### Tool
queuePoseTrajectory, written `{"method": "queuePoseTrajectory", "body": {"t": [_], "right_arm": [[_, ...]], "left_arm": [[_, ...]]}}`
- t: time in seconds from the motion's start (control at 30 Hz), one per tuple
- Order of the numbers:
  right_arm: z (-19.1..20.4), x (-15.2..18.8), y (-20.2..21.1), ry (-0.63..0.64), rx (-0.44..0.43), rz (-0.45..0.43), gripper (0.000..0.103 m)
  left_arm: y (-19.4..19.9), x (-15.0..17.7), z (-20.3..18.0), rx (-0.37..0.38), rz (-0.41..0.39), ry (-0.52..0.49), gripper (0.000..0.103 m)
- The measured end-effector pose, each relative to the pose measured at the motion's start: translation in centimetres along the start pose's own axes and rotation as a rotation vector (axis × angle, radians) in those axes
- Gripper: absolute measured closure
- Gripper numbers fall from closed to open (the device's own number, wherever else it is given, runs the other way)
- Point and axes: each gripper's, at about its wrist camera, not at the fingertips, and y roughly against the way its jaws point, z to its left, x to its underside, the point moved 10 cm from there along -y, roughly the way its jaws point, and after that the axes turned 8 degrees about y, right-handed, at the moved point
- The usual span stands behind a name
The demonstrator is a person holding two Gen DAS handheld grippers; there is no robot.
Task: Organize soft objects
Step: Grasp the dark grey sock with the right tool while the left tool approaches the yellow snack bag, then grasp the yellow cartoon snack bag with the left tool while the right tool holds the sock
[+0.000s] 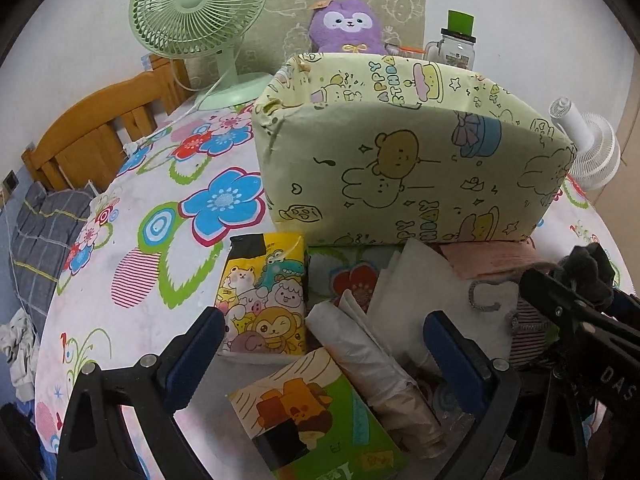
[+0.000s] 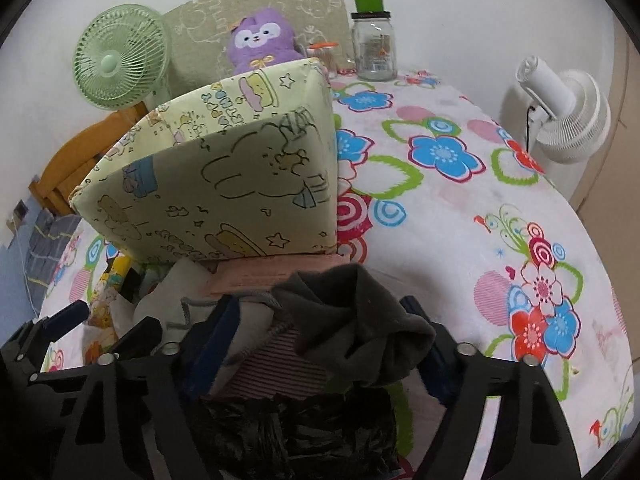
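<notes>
A heap of soft things lies on the floral tablecloth [image 1: 140, 240] in front of a pale green cartoon-print box [image 1: 412, 160] [image 2: 224, 184] with an open top. My left gripper [image 1: 326, 356] is open over a green tissue packet [image 1: 320, 416] and a rolled plastic bag [image 1: 372, 364], with a yellow cartoon tissue pack [image 1: 264, 296] just beyond its left finger. My right gripper [image 2: 320, 348] is shut on a crumpled dark grey cloth [image 2: 360, 320] that lies on a striped cloth [image 2: 276, 360]. A pink folded piece [image 2: 272, 272] sits against the box's foot.
A purple plush [image 1: 346, 26] sits behind the box beside a glass jar [image 2: 374, 44]. A green desk fan [image 1: 200, 12] stands at the back left and a white fan [image 2: 568, 116] at the right table edge. A wooden chair [image 1: 92, 132] is beyond the left edge. A black plastic bag [image 2: 300, 428] lies under my right gripper.
</notes>
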Motion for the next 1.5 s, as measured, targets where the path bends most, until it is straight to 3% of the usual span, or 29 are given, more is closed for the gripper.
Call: {"method": "queuePoseTrajectory", "body": {"t": [0.13, 0.2, 0.7, 1.03, 1.23, 1.5], "right_arm": [[-0.6, 0.4, -0.4, 0.003, 0.026, 0.028, 0.05], [-0.8, 0.6, -0.6, -0.009, 0.018, 0.038, 0.056], [0.0, -2.2, 2.1, -0.005, 0.039, -0.07, 0.059], [3.3, -3.1, 1.1, 0.039, -0.007, -0.063, 0.059], [4.4, -3.0, 0.2, 0.056, -0.016, -0.041, 0.059], [5.7, -2.9, -1.1, 0.083, -0.025, -0.01, 0.059]], "left_arm": [[0.0, -0.4, 0.3, 0.012, 0.003, 0.028, 0.003], [0.1, -0.6, 0.4, 0.009, 0.0, 0.032, 0.003], [1.1, -1.6, 1.1, 0.005, -0.039, 0.026, 0.004], [-0.7, -2.4, 3.3, -0.024, -0.02, 0.049, 0.004], [-1.7, -2.5, 3.8, -0.044, -0.025, 0.051, 0.014], [-2.6, -1.8, 3.2, -0.004, 0.032, 0.048, 0.043]]}}
